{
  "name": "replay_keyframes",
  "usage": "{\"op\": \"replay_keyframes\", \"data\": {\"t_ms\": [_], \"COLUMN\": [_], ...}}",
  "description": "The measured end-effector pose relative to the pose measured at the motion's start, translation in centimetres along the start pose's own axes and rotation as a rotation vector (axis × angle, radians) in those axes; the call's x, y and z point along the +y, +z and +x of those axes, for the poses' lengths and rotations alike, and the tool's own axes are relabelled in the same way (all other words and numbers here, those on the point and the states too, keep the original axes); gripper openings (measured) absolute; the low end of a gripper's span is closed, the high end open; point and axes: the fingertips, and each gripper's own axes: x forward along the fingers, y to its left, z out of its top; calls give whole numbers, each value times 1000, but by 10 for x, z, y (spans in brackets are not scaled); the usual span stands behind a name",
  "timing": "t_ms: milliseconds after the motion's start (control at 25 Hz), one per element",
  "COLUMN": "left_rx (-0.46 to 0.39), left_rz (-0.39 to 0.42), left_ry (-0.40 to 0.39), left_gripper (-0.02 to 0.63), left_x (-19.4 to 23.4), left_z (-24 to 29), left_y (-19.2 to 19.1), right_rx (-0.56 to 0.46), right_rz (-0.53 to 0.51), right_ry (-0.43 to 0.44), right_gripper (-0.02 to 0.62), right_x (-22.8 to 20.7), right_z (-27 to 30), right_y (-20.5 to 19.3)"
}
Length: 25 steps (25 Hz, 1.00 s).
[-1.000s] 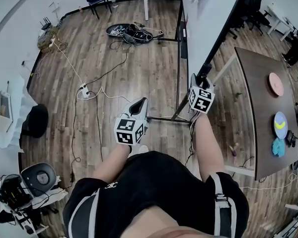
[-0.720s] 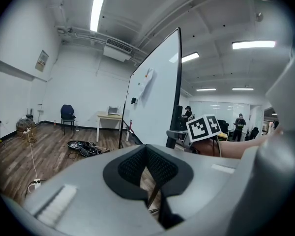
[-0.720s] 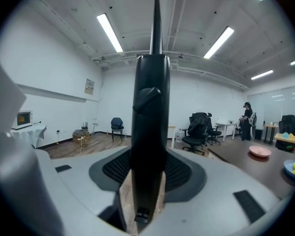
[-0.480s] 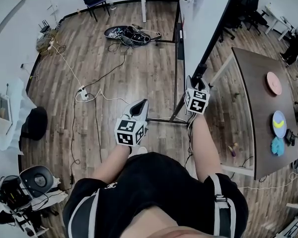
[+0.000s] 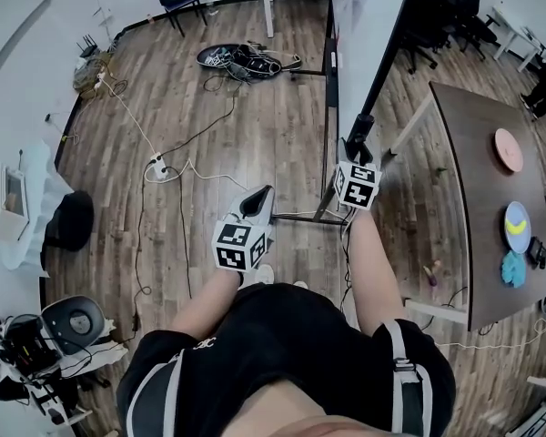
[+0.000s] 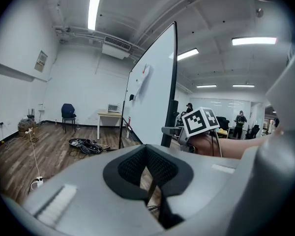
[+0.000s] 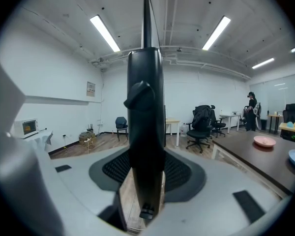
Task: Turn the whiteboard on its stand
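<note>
The whiteboard (image 5: pixel 369 12) stands upright on its black wheeled stand (image 5: pixel 300 218), seen edge-on from the head view. My right gripper (image 5: pixel 358 146) is shut on the board's black side frame (image 7: pixel 146 132), which fills the gap between its pads. My left gripper (image 5: pixel 256 204) hangs to the left of the stand, apart from it, its pads together with nothing between them. In the left gripper view the white face of the whiteboard (image 6: pixel 152 100) rises ahead, with the right gripper's marker cube (image 6: pixel 200 121) beside its dark edge.
A brown table (image 5: pixel 473 244) with a pink plate (image 5: pixel 507 150) and a blue plate (image 5: pixel 516 228) stands close on the right. Cables (image 5: pixel 246 59) and a power strip (image 5: pixel 157 167) lie on the wood floor. Office chairs (image 5: pixel 437 3) are behind the board.
The board's black edge has swung a little to the left in the head view, with my right gripper still on it. My left gripper has drifted slightly.
</note>
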Motion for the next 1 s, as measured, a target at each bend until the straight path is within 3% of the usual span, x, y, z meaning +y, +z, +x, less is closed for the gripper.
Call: {"op": "replay_keyframes", "data": {"t_ms": [400,760,1000], "left_rx": [72,15,16], "left_rz": [-27,29,21], "left_ry": [52,-2,-17], "left_gripper": [9,9,9], "left_x": [-11,-16,2], "left_z": [-21,-44,-80], "left_y": [-38,-24,-33], "right_rx": [-24,-5,-14], "right_rz": [-15,-21,-13], "right_ry": [-1,-14,-58], "right_gripper": [198,196,196], "right_x": [9,27,36], "right_z": [-11,-30,-58], "right_y": [-1,-11,-16]}}
